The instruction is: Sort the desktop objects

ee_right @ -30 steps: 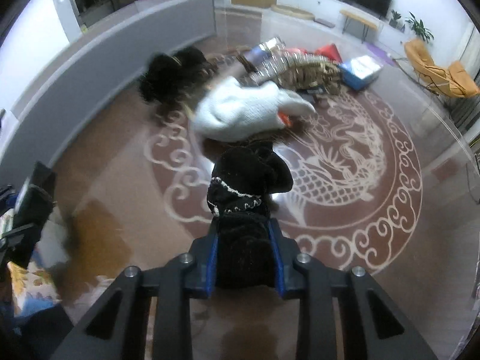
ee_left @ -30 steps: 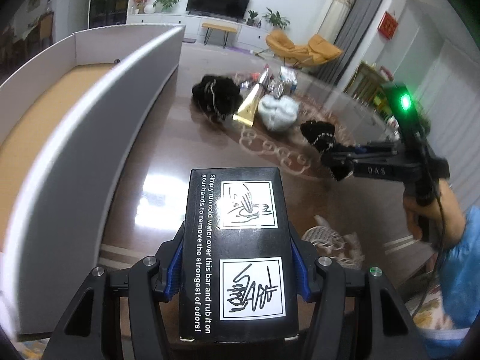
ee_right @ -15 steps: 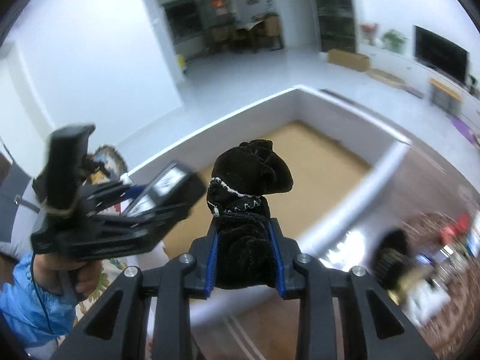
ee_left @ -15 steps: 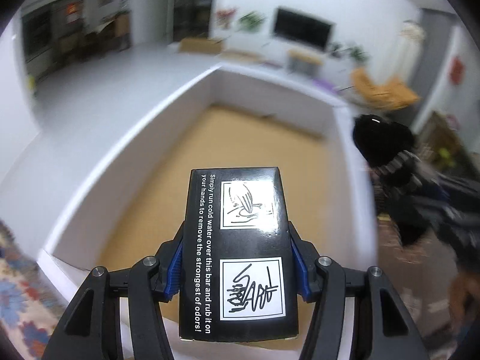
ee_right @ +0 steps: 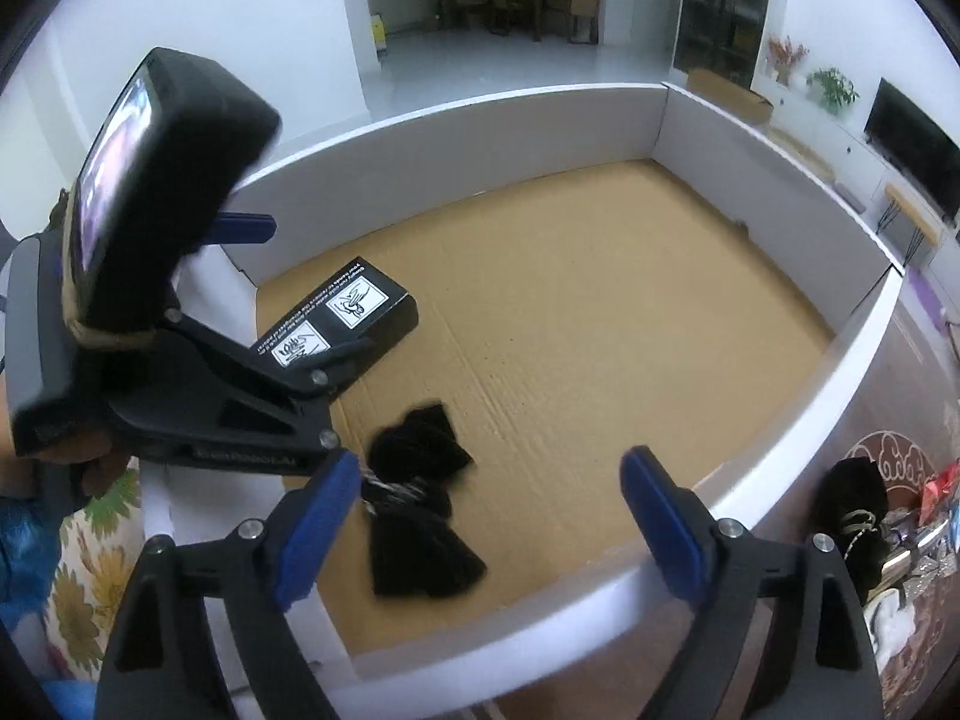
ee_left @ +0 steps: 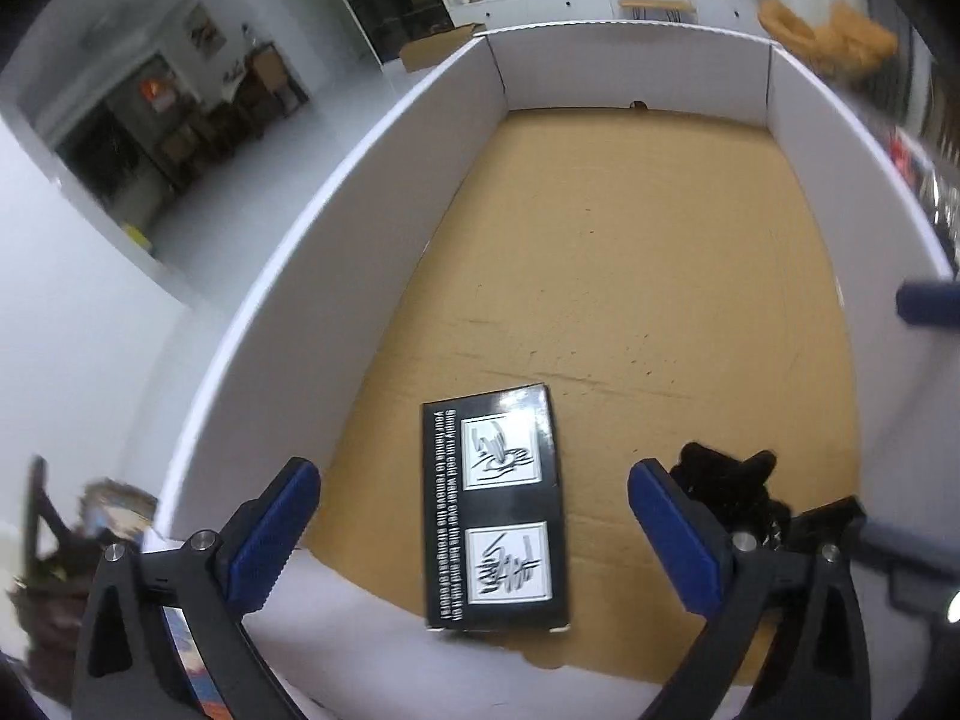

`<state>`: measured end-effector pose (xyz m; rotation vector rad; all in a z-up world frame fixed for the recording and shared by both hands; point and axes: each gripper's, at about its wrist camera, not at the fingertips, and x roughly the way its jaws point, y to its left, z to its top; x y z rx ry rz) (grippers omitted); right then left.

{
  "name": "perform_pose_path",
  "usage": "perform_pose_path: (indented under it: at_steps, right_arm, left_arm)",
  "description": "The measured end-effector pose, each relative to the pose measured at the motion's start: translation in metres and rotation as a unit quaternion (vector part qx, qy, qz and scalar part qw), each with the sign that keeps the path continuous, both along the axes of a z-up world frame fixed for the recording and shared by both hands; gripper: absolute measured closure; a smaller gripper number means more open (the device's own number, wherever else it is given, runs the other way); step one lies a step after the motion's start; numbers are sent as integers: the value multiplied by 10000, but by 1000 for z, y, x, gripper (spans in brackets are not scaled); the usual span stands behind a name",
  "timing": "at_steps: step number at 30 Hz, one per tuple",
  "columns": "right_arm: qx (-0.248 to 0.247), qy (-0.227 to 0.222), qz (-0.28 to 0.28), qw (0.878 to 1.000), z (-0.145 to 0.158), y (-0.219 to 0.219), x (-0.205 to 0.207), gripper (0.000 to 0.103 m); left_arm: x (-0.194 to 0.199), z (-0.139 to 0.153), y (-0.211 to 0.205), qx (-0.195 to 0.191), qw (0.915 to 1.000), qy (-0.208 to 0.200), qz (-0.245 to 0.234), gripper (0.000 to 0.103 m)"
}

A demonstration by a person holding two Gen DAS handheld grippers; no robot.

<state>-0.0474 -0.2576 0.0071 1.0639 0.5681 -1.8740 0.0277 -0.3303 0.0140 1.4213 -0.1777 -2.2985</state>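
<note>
A large white-walled box (ee_left: 282, 276) with a brown cardboard floor fills both views (ee_right: 798, 420). A black printed box (ee_left: 495, 516) lies on its floor near the front wall, also in the right wrist view (ee_right: 342, 315). A black velvet pouch (ee_right: 420, 510) lies on the floor beside it, partly hidden behind my left finger in the left wrist view (ee_left: 729, 492). My left gripper (ee_left: 474, 516) is open and empty above the black box. My right gripper (ee_right: 489, 516) is open and empty above the pouch. The left gripper body (ee_right: 180, 324) shows at the left of the right wrist view.
Outside the box's right wall, on the dark table, sit another black pouch (ee_right: 852, 504) and several mixed items (ee_right: 924, 516). A flowered cloth (ee_right: 90, 570) lies at the lower left. Most of the box floor beyond the two items is bare cardboard.
Both grippers have opened. The black box and the black pouch have left the fingers and now lie on the box floor. Both grippers have moved in over the big box.
</note>
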Motion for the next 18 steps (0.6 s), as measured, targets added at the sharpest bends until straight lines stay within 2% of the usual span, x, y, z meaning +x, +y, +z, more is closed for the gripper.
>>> perform_pose_path:
  at_steps: [2, 5, 7, 9, 10, 12, 14, 16, 18]
  right_arm:
    - [-134, -95, -78, 9998, 3, 4, 1, 14]
    - [-276, -100, 4, 9996, 3, 5, 7, 14]
    - [-441, 5, -22, 9990, 5, 12, 14, 14]
    - [-852, 178, -183, 9960, 11, 21, 5, 14]
    - [-1175, 275, -315, 9922, 19, 38, 6, 10]
    - [-1522, 465, -584, 9855, 32, 71, 9, 0]
    - [-1753, 741, -921, 9774, 40, 116, 12, 0]
    - [-1676, 1012, -1414, 9704, 39, 169, 12, 0]
    - [-1367, 1098, -1984, 9643, 27, 228, 7, 0]
  left_arm:
    - [7, -1, 2, 38, 9999, -61, -126, 0]
    - [16, -1, 5, -108, 9996, -71, -251, 0]
    - [21, 3, 5, -119, 9994, 211, -262, 0]
    - [24, 13, 1, 32, 9984, 558, -125, 0]
    - [30, 23, 1, 69, 9969, 783, -86, 0]
    - [44, 46, 15, 20, 9909, 1345, -69, 0]
    - [57, 65, 34, 53, 9846, 1743, -156, 0]
    - [67, 88, 61, 280, 9751, 2147, -472, 0]
    - [75, 105, 97, 536, 9657, 2379, -894, 0]
